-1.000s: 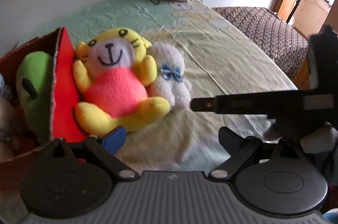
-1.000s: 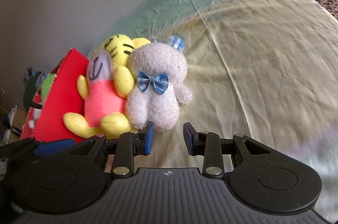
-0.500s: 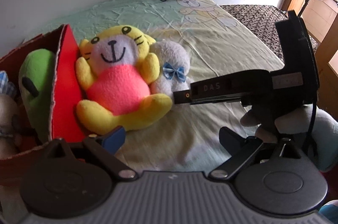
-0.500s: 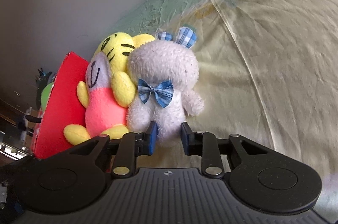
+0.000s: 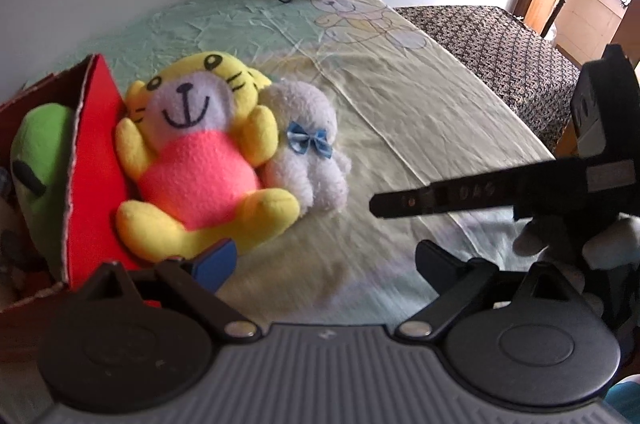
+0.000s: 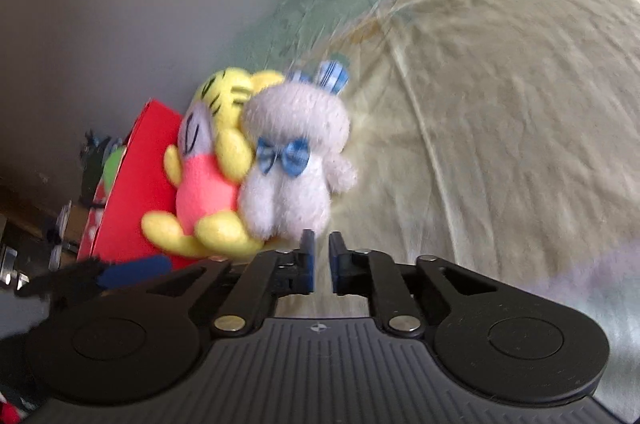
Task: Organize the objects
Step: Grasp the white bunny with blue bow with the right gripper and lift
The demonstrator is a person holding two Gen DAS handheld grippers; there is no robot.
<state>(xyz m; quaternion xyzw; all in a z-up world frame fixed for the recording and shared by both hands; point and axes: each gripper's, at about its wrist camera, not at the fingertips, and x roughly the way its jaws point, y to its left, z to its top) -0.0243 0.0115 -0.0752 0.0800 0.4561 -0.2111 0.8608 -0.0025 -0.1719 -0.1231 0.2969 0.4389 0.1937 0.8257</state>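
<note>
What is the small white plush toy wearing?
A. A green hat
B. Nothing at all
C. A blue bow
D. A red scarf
C. The white plush has a blue bow at its neck, seen in both views; it lies beside the yellow plush on the bed sheet.

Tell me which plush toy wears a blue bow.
The white plush bunny, lying against the yellow plush tiger; the tiger wears pink and has no bow.
</note>
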